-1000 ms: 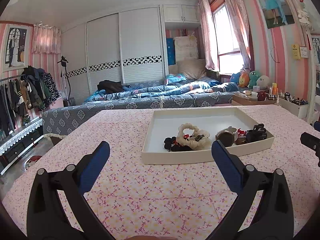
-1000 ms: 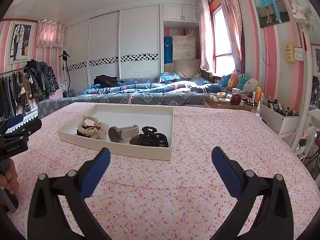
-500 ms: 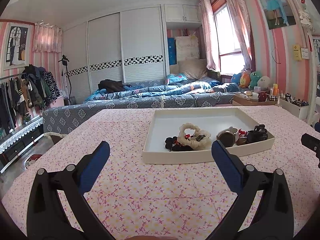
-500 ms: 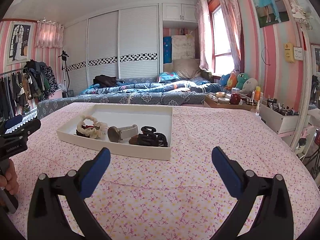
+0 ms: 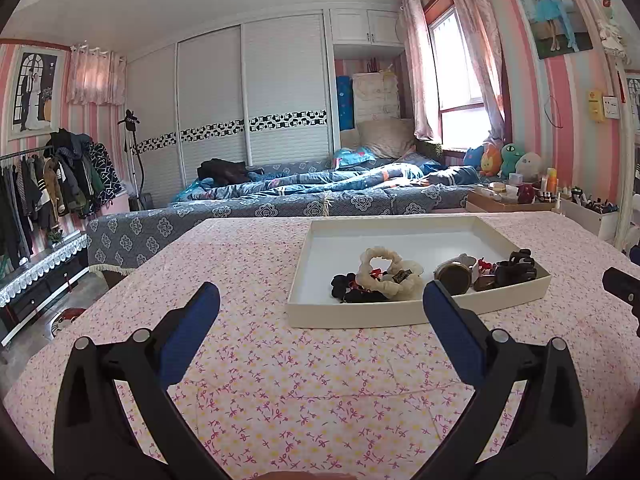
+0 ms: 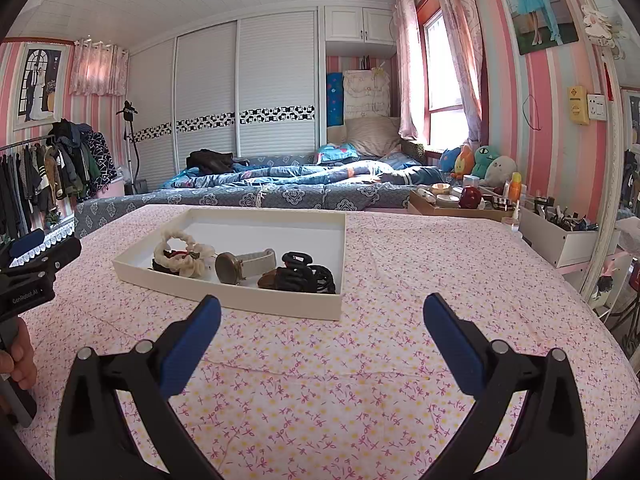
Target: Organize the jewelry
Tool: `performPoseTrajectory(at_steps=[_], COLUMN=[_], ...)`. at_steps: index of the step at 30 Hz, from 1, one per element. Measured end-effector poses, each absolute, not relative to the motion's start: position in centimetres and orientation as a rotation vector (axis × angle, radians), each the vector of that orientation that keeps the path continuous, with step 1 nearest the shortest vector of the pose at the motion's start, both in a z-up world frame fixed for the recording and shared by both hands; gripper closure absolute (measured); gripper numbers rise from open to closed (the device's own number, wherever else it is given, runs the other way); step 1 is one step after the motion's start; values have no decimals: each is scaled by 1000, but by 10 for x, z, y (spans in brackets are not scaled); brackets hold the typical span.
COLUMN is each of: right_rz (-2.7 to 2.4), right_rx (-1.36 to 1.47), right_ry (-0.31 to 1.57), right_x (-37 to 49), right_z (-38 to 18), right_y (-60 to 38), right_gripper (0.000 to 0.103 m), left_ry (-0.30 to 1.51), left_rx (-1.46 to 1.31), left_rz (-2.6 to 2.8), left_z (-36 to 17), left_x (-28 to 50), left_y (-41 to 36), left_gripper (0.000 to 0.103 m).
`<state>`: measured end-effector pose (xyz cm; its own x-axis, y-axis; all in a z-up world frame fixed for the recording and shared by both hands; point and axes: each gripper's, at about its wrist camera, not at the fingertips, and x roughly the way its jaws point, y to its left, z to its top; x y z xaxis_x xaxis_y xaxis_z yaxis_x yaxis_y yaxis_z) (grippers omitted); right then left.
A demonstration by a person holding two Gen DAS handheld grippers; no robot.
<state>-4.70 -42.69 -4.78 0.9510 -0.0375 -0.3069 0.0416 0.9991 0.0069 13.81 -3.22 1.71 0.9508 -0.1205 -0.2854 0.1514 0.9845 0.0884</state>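
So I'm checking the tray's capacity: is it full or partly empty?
Partly empty. The white tray holds a scrunchie, watch and black clip along its near edge; the far half is bare.

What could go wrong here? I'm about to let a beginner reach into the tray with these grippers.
The scrunchie, watch and black hair claw lie crowded together in the tray, so open fingers may snag two at once. The tray looks light and may slide on the tablecloth.

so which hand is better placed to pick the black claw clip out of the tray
Right, probably. The black plastic claw hair clip lies in the shallow white tray's corner nearest the open right tongs; the left tongs face the cream scrunchie end.
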Motion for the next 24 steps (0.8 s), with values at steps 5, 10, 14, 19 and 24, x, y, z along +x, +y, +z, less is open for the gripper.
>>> performPoseTrajectory(at_steps=[5, 10, 14, 19, 24], right_rz=[-40, -39, -39, -40, -40], right_rx=[13, 17, 19, 20, 20], right_ry=[316, 316, 318, 318, 318], right_x=[-47, -47, -47, -47, -47], right_z=[-48, -48, -49, -49, -49], right_y=[-427, -427, -428, -427, -427], right_gripper=[2, 2, 2, 2, 2], left_ry=[283, 284, 283, 283, 283], left_rx=[110, 109, 109, 108, 108], left_rz=[-138, -142, -144, -144, -144], left_z=[17, 17, 17, 17, 16], left_x=[138, 138, 139, 139, 139], left_y=[-32, -32, -33, -33, -32], left_gripper=[3, 3, 3, 3, 3])
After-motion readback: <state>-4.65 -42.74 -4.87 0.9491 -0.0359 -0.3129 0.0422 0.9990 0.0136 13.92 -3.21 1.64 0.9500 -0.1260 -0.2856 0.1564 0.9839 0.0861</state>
